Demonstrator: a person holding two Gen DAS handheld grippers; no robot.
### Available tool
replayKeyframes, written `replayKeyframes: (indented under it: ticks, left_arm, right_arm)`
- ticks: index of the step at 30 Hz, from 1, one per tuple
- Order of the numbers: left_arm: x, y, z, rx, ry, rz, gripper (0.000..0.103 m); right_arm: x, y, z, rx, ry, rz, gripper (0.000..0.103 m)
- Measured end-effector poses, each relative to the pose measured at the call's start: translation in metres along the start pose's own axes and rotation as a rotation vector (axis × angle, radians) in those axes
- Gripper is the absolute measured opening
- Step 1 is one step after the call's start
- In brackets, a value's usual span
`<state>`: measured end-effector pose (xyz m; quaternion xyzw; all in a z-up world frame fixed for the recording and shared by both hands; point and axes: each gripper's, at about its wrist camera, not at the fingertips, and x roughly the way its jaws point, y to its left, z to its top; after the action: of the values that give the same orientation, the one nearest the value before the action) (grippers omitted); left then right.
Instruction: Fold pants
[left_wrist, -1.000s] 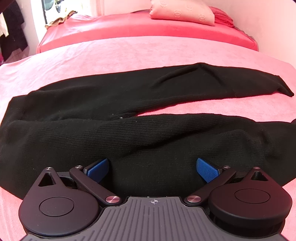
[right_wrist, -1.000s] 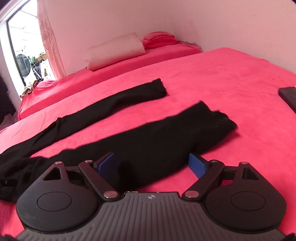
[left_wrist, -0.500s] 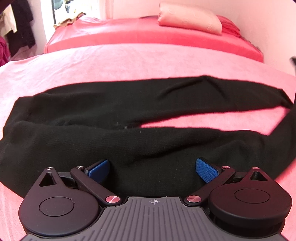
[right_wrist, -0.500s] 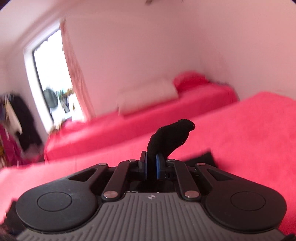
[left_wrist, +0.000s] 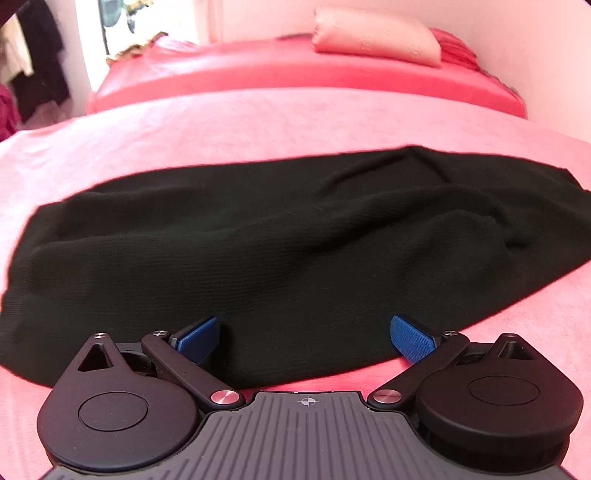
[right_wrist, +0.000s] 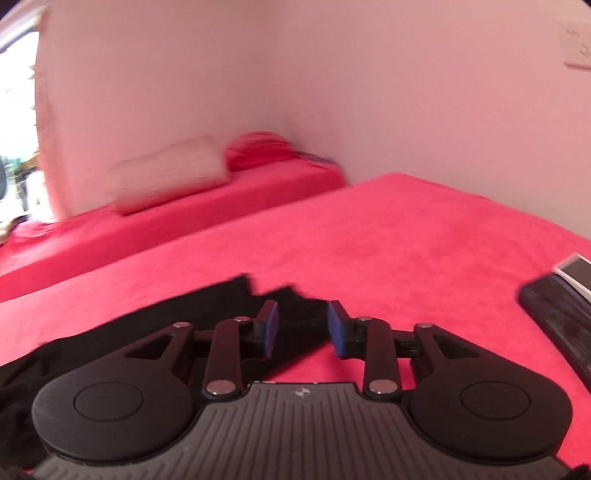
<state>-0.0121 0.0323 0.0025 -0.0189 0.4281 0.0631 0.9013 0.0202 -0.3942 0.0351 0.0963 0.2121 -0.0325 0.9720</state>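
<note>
black knit: pants (left_wrist: 295, 236) lie doubled on red bedspread (right_wrist: 406, 236)
left gripper (left_wrist: 304, 334): fingers spread wide, nothing held
right gripper (right_wrist: 301, 325): jaws opening, pads clear of cloth

No readable text, labels or numbers anywhere — both views.

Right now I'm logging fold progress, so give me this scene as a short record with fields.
surface: red bedspread
garment: black pants, one leg laid over the other, lying flat
left gripper: open, over the near edge of the pants, gripping nothing
right gripper: jaws opening, nothing pressed between the pads, leg ends just beyond them
other items: pale pillow on the far bed; dark flat object at the right edge
fold stage: legs stacked, lengthwise fold not yet done
</note>
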Motion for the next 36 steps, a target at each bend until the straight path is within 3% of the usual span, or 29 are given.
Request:
replayKeyframes:
  ticks: [1,3,6,8,10,12,13,15,20,22,25,29,30,33,36]
  left_arm:
    - [-0.004,0.005,-0.003,-0.003,-0.017,0.017,0.103]
    - [-0.013,0.014,-0.007,-0.017,-0.044,0.044,0.103]
    - [-0.024,0.036,-0.012,-0.057,-0.068,0.078,0.103]
    - [-0.031,0.059,-0.017,-0.094,-0.079,0.123,0.103]
    - [-0.037,0.084,-0.022,-0.136,-0.089,0.18,0.103]
    - [-0.042,0.115,-0.03,-0.197,-0.093,0.23,0.103]
    - [-0.043,0.128,-0.034,-0.224,-0.089,0.245,0.103]
    - [-0.044,0.156,-0.042,-0.289,-0.078,0.266,0.103]
    - [-0.032,0.193,-0.055,-0.381,-0.038,0.248,0.103]
    - [-0.027,0.193,-0.052,-0.388,-0.045,0.251,0.103]
    - [-0.023,0.187,-0.045,-0.376,-0.044,0.261,0.103]
    - [-0.024,0.179,-0.043,-0.37,-0.032,0.267,0.103]
    - [-0.025,0.179,-0.044,-0.368,-0.03,0.27,0.103]
    - [-0.026,0.179,-0.044,-0.369,-0.018,0.275,0.103]
    - [-0.026,0.18,-0.041,-0.372,-0.011,0.267,0.103]
  right_arm:
    - [-0.002,0.016,0.001,-0.036,0.021,0.083,0.065]
    - [0.001,0.052,-0.001,-0.115,0.082,0.248,0.07]
    - [0.021,0.099,-0.012,-0.186,0.241,0.454,0.076]
    - [0.037,0.127,-0.026,-0.248,0.365,0.416,0.075]
    - [0.032,0.156,-0.038,-0.391,0.374,0.404,0.063]
    - [0.02,0.164,-0.041,-0.419,0.385,0.424,0.068]
    - [0.018,0.161,-0.039,-0.391,0.409,0.425,0.073]
    - [0.006,0.141,-0.033,-0.304,0.424,0.39,0.074]
    - [0.006,0.057,-0.031,0.047,0.436,0.211,0.075]
    - [0.013,0.034,-0.032,0.166,0.389,0.205,0.064]
    - [0.035,0.022,-0.032,0.294,0.328,0.205,0.064]
    - [0.064,0.025,-0.029,0.325,0.256,0.175,0.064]
    - [0.068,0.025,-0.028,0.331,0.248,0.168,0.059]
    - [0.069,0.014,-0.02,0.336,0.269,0.161,0.008]
    - [0.038,-0.014,-0.014,0.423,0.23,0.182,0.008]
